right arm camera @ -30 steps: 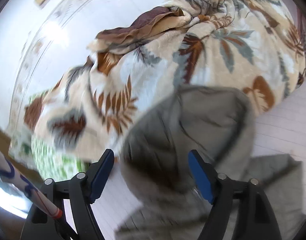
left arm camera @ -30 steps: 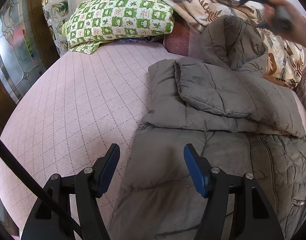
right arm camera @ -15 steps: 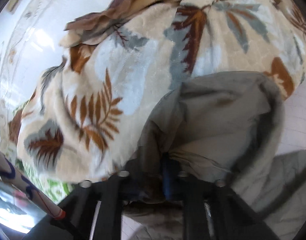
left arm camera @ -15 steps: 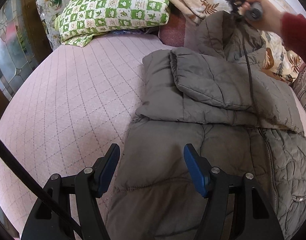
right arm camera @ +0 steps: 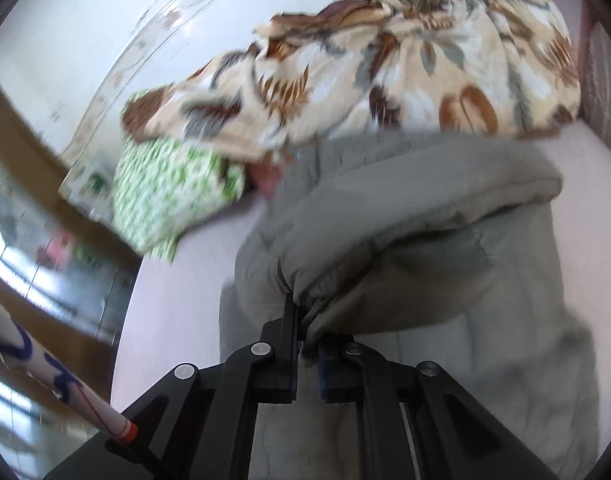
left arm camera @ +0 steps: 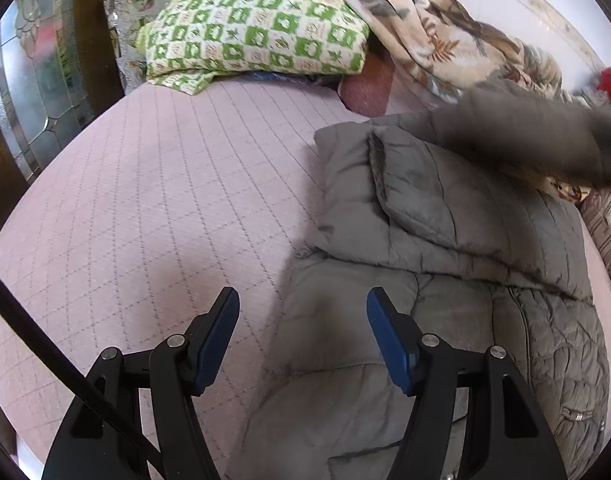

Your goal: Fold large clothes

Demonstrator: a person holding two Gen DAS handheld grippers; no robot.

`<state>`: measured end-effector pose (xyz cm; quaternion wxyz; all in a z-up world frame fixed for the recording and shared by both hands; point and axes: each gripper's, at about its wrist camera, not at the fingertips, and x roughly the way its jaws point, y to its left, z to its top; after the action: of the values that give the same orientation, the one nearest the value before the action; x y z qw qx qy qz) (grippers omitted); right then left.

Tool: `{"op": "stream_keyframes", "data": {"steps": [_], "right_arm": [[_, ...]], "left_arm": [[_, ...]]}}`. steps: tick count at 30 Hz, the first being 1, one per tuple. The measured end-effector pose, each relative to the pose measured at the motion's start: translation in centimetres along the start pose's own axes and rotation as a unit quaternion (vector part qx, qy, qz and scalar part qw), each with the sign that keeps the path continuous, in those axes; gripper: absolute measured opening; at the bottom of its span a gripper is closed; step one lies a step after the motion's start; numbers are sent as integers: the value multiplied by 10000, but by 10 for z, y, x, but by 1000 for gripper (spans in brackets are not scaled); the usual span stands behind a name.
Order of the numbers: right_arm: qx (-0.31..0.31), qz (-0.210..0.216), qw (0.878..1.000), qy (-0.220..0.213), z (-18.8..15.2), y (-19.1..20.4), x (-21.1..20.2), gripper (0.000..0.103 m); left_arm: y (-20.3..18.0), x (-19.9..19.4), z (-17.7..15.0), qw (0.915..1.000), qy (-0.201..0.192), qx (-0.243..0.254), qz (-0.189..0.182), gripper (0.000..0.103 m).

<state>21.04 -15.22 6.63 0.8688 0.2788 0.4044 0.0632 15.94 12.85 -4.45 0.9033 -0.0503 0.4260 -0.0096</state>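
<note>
Your right gripper (right arm camera: 305,354) has its jaws pinched nearly together on a gathered edge of the grey quilted coat (left arm camera: 445,320), apparently at the hood (right arm camera: 405,240), and holds that part raised above the rest of the garment; motion blur softens both views of it. The coat lies along the right side of the bed (left arm camera: 165,200), on the pink quilted cover, with one padded panel already laid across its upper body and its lower body spread out below your left gripper (left arm camera: 301,332). That left gripper hovers with its jaws wide apart and nothing between them, straddling the coat's left edge where it meets the cover. A green checked pillow (left arm camera: 257,40) and a leaf-print blanket (left arm camera: 425,36) are heaped at the head of the bed, just beyond the coat's top. Expect the coat to handle as soft and puffy, probably light for its bulk and smooth-shelled, so a thin pinch may slip and a folded panel may spring back. Take hold on seams, hems or bunched edges as your right jaws do now, not on a flat quilted face. For the left, the near side edge of the lower body looks the likeliest grip.
</note>
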Motion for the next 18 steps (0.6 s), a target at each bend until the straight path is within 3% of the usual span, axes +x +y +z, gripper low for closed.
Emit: {"op": "stream_keyframes", "data": {"steps": [2, 5, 10, 13, 14, 16, 18], "right_arm": [[21, 6, 9998, 176, -36, -5, 8, 7], [197, -275, 9984, 456, -60, -22, 52, 7], [769, -694, 9910, 848, -75, -64, 128, 5], [1079, -503, 9892, 853, -70, -75, 128, 6], [1080, -472, 9894, 842, -70, -74, 121, 9], [693, -445, 9930, 851, -71, -64, 90, 32], [394, -463, 9956, 713, -72, -57, 58, 42]], "left_arm": [[3, -1, 0, 10000, -1, -59, -1, 65], [4, 1, 0, 9999, 44, -109, 13, 65], [5, 3, 0, 9998, 20, -85, 160, 65], [7, 6, 0, 9997, 47, -87, 230, 65], [8, 7, 0, 9997, 77, -101, 229, 65], [11, 6, 1, 9996, 108, -154, 211, 65], [13, 5, 1, 9995, 99, -183, 219, 65]]}}
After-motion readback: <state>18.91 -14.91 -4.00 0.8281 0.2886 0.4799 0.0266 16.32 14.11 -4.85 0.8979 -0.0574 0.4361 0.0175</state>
